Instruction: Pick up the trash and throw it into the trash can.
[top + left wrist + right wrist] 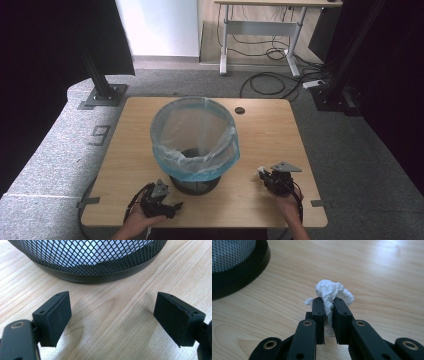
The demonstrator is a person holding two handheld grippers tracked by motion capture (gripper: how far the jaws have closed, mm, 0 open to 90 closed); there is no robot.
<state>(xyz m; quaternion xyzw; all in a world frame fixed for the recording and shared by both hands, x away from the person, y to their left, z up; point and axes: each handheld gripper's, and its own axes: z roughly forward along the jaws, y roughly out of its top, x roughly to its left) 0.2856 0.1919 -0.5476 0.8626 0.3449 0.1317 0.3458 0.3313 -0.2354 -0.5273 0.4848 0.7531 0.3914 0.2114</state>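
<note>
I saw the tabletop (270, 135) carrying a mesh bin (195, 181) near its middle, lined with a blue bag (200, 167) folded over the rim. The bin stood upright, its mouth facing straight up. My left hand-held gripper (167, 206) lay low at the near edge, just in front of the bin's base and aimed toward it; in the left gripper view its jaws stood wide apart with bare wood between them. My right hand-held gripper (328, 312) sat to the right of the bin, well apart from it, pointing away from me. Its jaws were clamped on a crumpled white paper wad (332, 292), which bulged out above the pads. The wad was a rough ball, so I could not make out any long axis or heading.
</note>
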